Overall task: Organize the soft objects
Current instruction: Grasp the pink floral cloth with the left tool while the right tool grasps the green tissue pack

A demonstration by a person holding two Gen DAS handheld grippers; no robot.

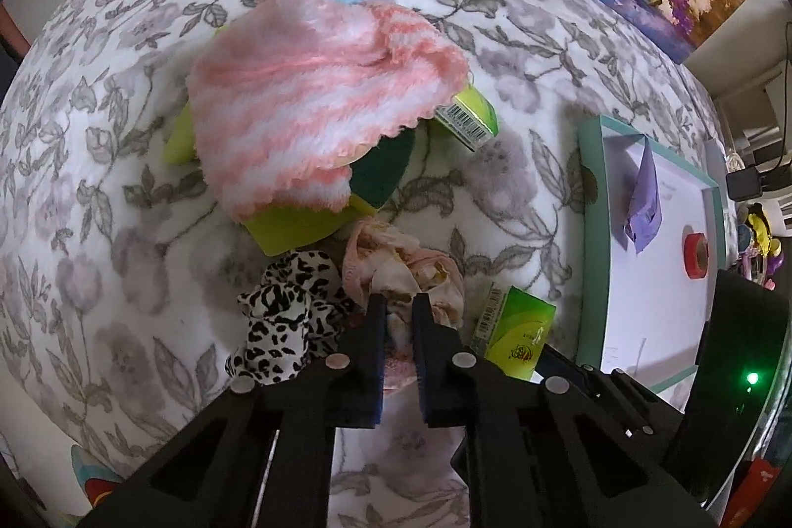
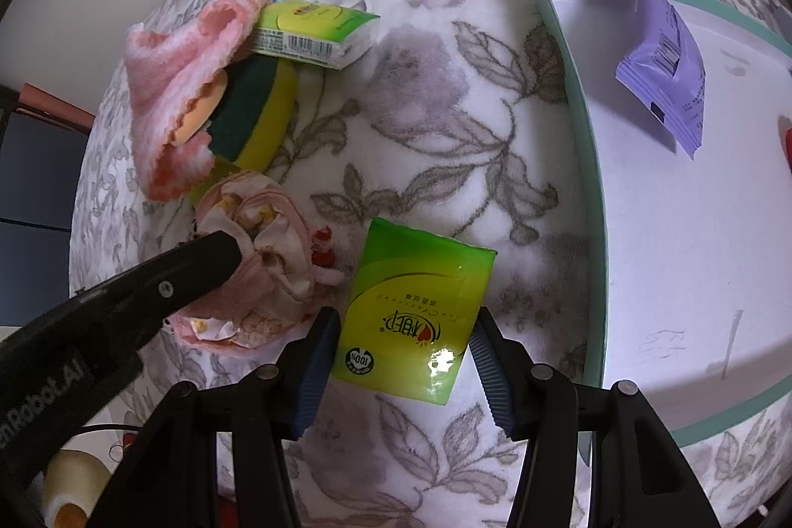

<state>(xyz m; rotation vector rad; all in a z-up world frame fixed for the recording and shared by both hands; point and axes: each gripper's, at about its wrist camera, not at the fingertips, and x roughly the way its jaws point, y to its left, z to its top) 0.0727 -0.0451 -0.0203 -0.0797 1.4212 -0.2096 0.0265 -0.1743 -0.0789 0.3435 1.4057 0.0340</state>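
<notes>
We are working over a floral blanket (image 1: 99, 191) that is filling both views. At right, the teal-rimmed white tray (image 2: 596, 261) is running off the frame edge, holding a lilac packet (image 2: 663, 72) whose print is too small for us to read; in the left wrist view a red tape roll (image 1: 695, 256) is also sitting on it. In the upper left of the right wrist view, a pink striped towel (image 2: 168, 82) is draping over a green-and-yellow sponge (image 2: 257, 112) and part of a tissue pack with a barcode (image 2: 317, 33), hiding whatever is lying beneath.

Our right gripper (image 2: 401, 360) is hovering with jaws apart on either side of the green tissue pack (image 2: 416, 310), not pressing it; we are reading "100%" on it, upside down, while the other characters are staying illegible. Our left gripper (image 1: 398, 330) is pinching the crumpled pink patterned cloth (image 1: 406, 265), jaws clenched on its folds. Just left of it, a black-and-white spotted fabric (image 1: 282, 320) is bunching, partly hidden behind the finger.
</notes>
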